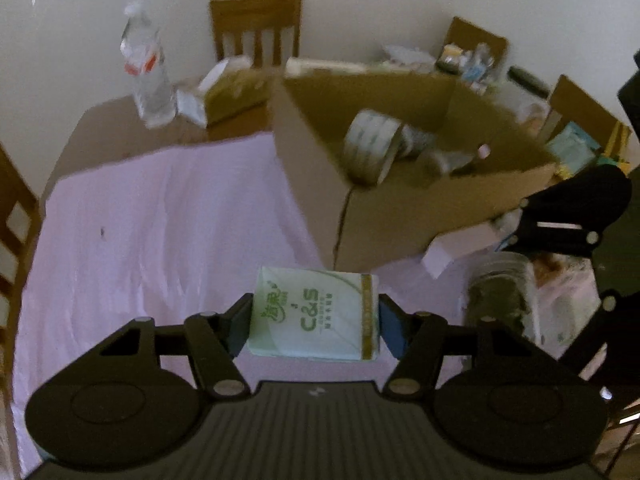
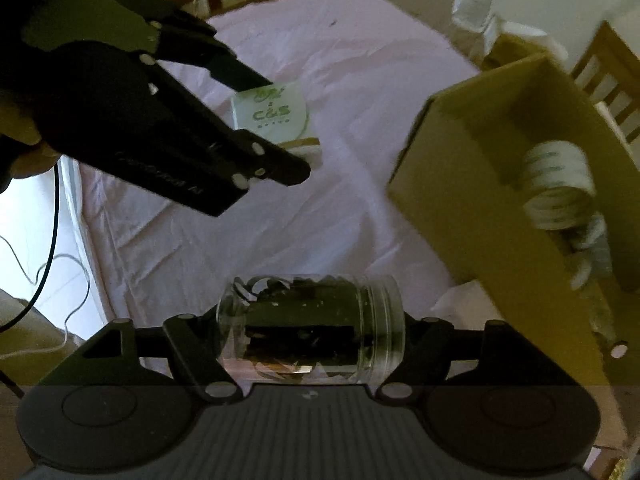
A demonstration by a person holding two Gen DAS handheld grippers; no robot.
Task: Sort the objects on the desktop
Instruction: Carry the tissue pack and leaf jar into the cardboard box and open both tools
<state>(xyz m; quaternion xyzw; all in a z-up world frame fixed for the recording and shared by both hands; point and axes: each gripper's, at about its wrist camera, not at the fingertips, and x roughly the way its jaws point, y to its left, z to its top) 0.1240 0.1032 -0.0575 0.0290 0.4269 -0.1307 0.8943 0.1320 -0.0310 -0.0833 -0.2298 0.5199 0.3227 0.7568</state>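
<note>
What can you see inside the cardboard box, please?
Inside the cardboard box lies a big roll of tape, with smaller blurred items beside it that cannot be identified. The box walls hide the rest of the floor.

Two close fisheye views (along the tongs), both over the cardboard box [image 1: 404, 216] and pink cloth [image 1: 160, 220].

The pink cloth [image 1: 140, 220] lies bare across the left and middle — open passage there. On the right the box [image 1: 400, 216] blocks the way, its top open, a tape roll [image 1: 372, 144] inside. Behind, a bottle [image 1: 146, 68] and what looks like a carton [image 1: 232, 92] — blurred — crowd the far edge.
</note>
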